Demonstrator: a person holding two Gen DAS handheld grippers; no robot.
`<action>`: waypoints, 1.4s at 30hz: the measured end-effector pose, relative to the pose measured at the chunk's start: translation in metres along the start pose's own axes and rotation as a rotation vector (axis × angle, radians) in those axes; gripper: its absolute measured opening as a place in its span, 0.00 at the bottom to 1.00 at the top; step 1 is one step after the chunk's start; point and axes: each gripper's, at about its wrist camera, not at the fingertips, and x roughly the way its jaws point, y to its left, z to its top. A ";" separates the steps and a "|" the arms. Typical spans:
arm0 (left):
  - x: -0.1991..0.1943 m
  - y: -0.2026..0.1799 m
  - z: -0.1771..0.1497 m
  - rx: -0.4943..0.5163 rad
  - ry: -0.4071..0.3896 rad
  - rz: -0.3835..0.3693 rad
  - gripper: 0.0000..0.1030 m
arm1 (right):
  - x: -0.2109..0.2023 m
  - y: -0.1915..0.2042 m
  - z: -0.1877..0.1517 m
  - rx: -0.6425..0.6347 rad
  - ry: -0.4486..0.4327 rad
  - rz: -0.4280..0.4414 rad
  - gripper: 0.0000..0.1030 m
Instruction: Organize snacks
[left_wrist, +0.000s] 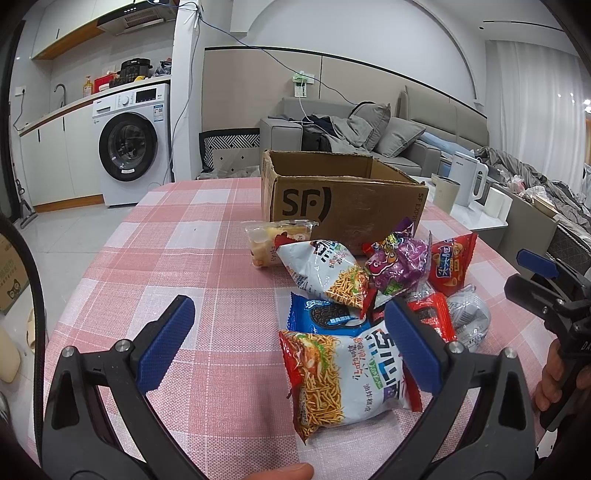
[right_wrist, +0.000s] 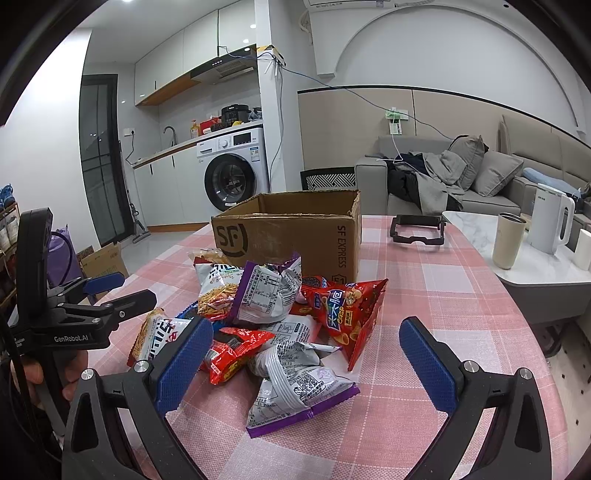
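Note:
A pile of snack packets lies on the pink checked tablecloth (left_wrist: 207, 236) in front of an open brown cardboard box (left_wrist: 343, 206) (right_wrist: 295, 236). Nearest my left gripper (left_wrist: 291, 343) is a white-and-red noodle snack bag (left_wrist: 343, 380), partly between its open blue pads. A blue cookie packet (left_wrist: 325, 315), a second noodle bag (left_wrist: 325, 273), a purple packet (left_wrist: 399, 266) and a red crisp bag (left_wrist: 452, 264) (right_wrist: 347, 314) lie behind. My right gripper (right_wrist: 306, 354) stands open over a silver-purple packet (right_wrist: 295, 387), holding nothing. In the left wrist view it (left_wrist: 543, 273) shows at the right edge.
A black frame (right_wrist: 417, 230) lies on the cloth to the right of the box. A marble side table (right_wrist: 535, 266) beside it carries a beige cup (right_wrist: 509, 240) and a white kettle (right_wrist: 550, 218). A sofa and a washing machine stand beyond.

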 end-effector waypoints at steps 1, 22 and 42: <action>0.000 0.000 0.000 0.000 0.000 0.000 1.00 | 0.000 0.000 0.000 0.000 -0.001 -0.001 1.00; 0.001 0.001 0.000 -0.001 0.001 0.004 1.00 | 0.001 -0.001 0.000 0.000 0.004 -0.004 1.00; -0.001 -0.005 0.000 0.021 -0.001 0.007 1.00 | 0.003 -0.002 0.000 0.007 0.022 -0.007 1.00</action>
